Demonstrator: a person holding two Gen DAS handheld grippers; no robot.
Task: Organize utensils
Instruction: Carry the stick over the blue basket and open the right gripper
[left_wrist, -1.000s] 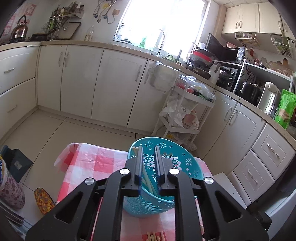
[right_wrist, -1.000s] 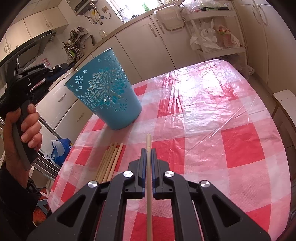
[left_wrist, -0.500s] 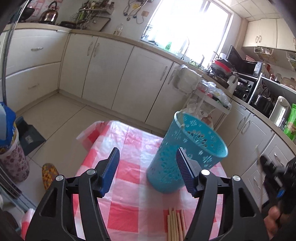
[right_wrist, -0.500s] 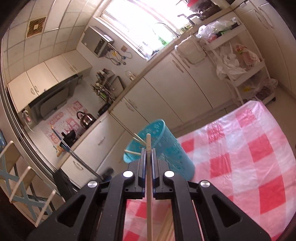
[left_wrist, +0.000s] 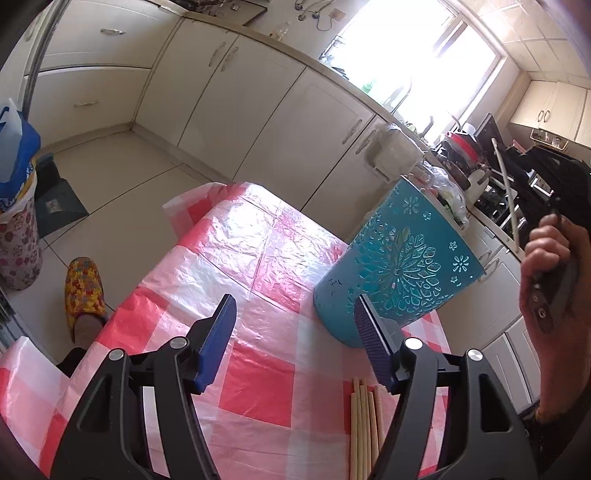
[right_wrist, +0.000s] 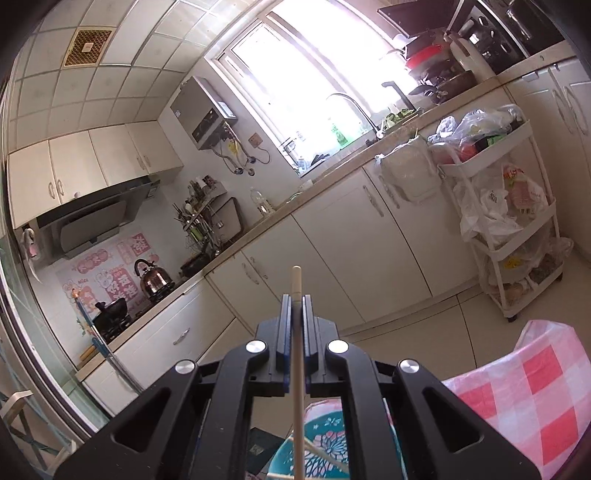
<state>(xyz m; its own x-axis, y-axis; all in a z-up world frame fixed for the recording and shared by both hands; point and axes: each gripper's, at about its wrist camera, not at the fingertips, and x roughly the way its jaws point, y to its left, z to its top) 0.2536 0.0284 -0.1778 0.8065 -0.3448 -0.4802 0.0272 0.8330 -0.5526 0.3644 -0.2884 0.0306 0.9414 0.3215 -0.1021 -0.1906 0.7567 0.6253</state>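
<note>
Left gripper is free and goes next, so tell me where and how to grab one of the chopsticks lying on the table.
The chopsticks lie flat in a tight bundle on the checked tablecloth, just in front of the teal basket. Bring the open left gripper down from above onto the outermost stick, near mid-length, jaws across its width. Only an outer stick has a free side, probably allowing a clean single pick.

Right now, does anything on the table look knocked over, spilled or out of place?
Nothing stands out. The teal basket stands on the checked tablecloth; its lean looks like lens distortion. Loose chopsticks lie bundled beside it. The right gripper holds one chopstick above the basket; the left gripper is open.
</note>
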